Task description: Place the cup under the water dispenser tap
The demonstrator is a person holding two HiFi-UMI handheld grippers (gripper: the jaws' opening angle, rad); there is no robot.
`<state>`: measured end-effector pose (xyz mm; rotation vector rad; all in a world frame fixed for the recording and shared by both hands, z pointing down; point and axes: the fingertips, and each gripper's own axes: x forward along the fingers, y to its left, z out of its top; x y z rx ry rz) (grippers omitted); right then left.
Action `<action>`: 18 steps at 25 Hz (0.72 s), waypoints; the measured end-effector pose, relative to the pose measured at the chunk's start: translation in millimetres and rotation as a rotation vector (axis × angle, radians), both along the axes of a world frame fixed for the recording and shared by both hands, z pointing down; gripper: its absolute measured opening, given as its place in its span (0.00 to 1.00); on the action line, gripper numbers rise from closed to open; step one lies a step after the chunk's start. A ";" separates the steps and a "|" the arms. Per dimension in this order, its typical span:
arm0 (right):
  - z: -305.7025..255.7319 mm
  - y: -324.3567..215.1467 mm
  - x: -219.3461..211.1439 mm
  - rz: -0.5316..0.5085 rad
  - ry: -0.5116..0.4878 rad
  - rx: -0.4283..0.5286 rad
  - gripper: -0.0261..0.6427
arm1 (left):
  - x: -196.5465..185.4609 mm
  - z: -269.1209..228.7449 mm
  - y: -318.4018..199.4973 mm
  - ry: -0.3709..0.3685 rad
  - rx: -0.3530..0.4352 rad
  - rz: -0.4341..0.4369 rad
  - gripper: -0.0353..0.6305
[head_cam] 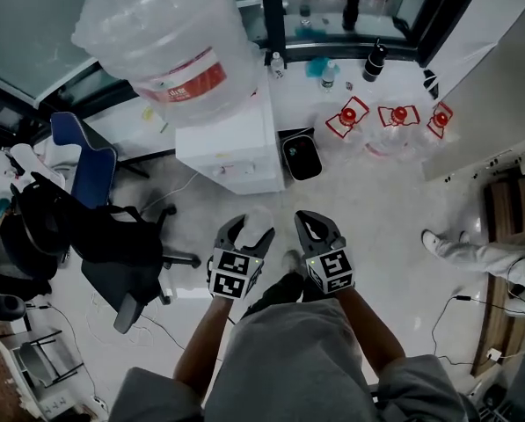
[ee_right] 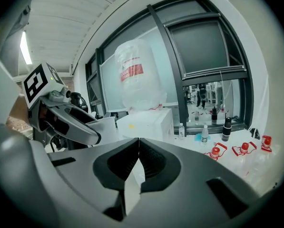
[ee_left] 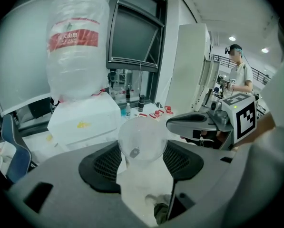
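Note:
A clear plastic cup (ee_left: 142, 144) sits between the jaws of my left gripper (ee_left: 142, 152), which is shut on it. In the head view the cup (head_cam: 257, 220) shows faintly in the left gripper (head_cam: 251, 228), just in front of the white water dispenser (head_cam: 231, 143). A large plastic bottle (head_cam: 170, 42) stands upended on top of the dispenser. The tap is hidden from every view. My right gripper (head_cam: 309, 219) is held beside the left one, shut with nothing in it. Its jaws meet in the right gripper view (ee_right: 138, 144), with the dispenser (ee_right: 149, 122) beyond them.
A black office chair (head_cam: 113, 253) stands to the left of the dispenser, a small black bin (head_cam: 302, 155) to its right. Several red-capped empty bottles (head_cam: 394, 117) lie on the floor at the right. A person's leg (head_cam: 473, 258) shows at the far right.

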<state>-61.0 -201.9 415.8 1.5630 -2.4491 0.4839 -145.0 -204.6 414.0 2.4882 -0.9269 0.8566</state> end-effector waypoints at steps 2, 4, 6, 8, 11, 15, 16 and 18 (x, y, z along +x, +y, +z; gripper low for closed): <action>6.1 -8.0 1.5 0.006 0.001 -0.010 0.06 | 0.0 6.3 -7.5 0.000 -0.012 -0.003 0.47; 10.3 -17.0 3.5 0.012 -0.006 -0.016 0.06 | 0.1 13.0 -15.4 -0.004 -0.020 -0.010 0.47; 14.8 -27.4 6.5 0.016 -0.013 -0.022 0.06 | 0.6 19.6 -25.0 -0.009 -0.020 -0.026 0.47; 22.2 -38.1 10.8 0.020 -0.019 -0.034 0.06 | 1.5 26.7 -35.4 -0.011 -0.016 -0.049 0.47; 36.8 -57.9 21.1 0.028 -0.031 -0.048 0.06 | 6.5 42.1 -52.8 -0.017 -0.013 -0.080 0.47; 60.9 -81.1 32.6 0.033 -0.056 -0.072 0.06 | 9.7 67.7 -73.0 -0.040 -0.006 -0.126 0.47; 67.6 -85.7 34.3 0.035 -0.061 -0.078 0.06 | 9.2 74.6 -77.0 -0.045 -0.005 -0.138 0.47; 83.0 -92.8 35.0 0.039 -0.070 -0.093 0.06 | 6.9 90.3 -82.2 -0.051 -0.011 -0.157 0.47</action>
